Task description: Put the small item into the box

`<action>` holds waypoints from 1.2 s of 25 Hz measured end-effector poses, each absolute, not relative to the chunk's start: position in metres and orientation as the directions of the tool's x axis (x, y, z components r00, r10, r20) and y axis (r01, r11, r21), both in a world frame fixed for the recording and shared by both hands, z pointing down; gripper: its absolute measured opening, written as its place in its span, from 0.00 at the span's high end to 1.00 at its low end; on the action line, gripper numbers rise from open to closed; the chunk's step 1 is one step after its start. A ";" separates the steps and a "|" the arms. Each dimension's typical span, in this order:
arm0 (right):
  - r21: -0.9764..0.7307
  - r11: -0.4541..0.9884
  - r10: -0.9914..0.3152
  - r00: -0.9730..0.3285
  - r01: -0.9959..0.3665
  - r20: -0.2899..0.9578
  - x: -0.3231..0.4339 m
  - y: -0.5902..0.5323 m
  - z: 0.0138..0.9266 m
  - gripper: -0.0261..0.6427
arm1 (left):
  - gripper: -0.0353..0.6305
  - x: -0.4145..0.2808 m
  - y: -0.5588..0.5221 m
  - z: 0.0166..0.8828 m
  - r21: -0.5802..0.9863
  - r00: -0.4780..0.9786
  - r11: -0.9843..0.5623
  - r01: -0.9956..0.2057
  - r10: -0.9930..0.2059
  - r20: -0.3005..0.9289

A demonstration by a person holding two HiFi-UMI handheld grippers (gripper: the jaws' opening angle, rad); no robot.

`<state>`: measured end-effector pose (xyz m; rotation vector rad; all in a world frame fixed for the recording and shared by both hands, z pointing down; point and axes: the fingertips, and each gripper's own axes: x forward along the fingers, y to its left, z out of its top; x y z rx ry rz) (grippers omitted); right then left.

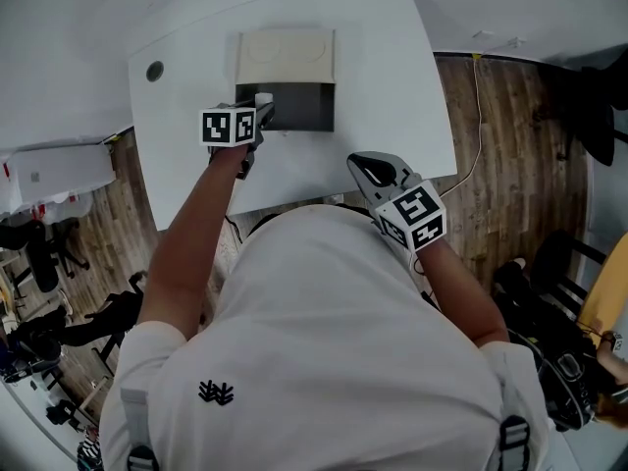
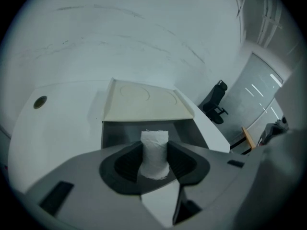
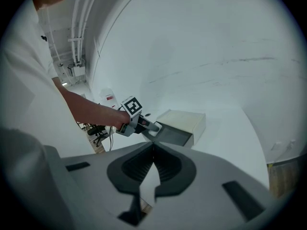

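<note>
A small white paper roll (image 2: 154,145) stands upright between the dark pads of my left gripper (image 2: 154,153), which is shut on it. In the head view this gripper (image 1: 261,112) hovers at the left end of the box's dark open drawer (image 1: 299,107), with the roll (image 1: 263,98) at its tip. The beige box (image 1: 286,58) lies just behind the drawer. My right gripper (image 1: 369,172) is held near the table's front edge, right of the box; its jaws (image 3: 152,163) are shut and hold nothing. From the right gripper view, the left gripper (image 3: 145,124) reaches over the drawer (image 3: 171,136).
The white table (image 1: 392,86) has a round cable hole (image 1: 155,71) at its far left corner. A cable (image 1: 477,116) runs over the wooden floor to the right. Chairs and bags stand on the floor at both sides.
</note>
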<state>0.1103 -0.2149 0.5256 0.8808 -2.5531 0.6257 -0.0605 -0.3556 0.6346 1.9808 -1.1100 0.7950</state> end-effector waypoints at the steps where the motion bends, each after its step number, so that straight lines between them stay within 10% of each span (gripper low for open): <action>1: -0.291 0.704 -0.484 -0.738 -0.648 0.470 0.113 -0.216 0.527 0.95 | 0.70 -0.061 -0.357 0.638 0.282 0.428 -0.361 -0.889 -0.434 0.793; 30: -0.356 0.685 -0.463 -0.758 -0.635 0.460 0.125 -0.226 0.540 0.95 | 0.67 -0.072 -0.357 0.680 0.162 0.231 -0.294 -0.942 -0.220 0.948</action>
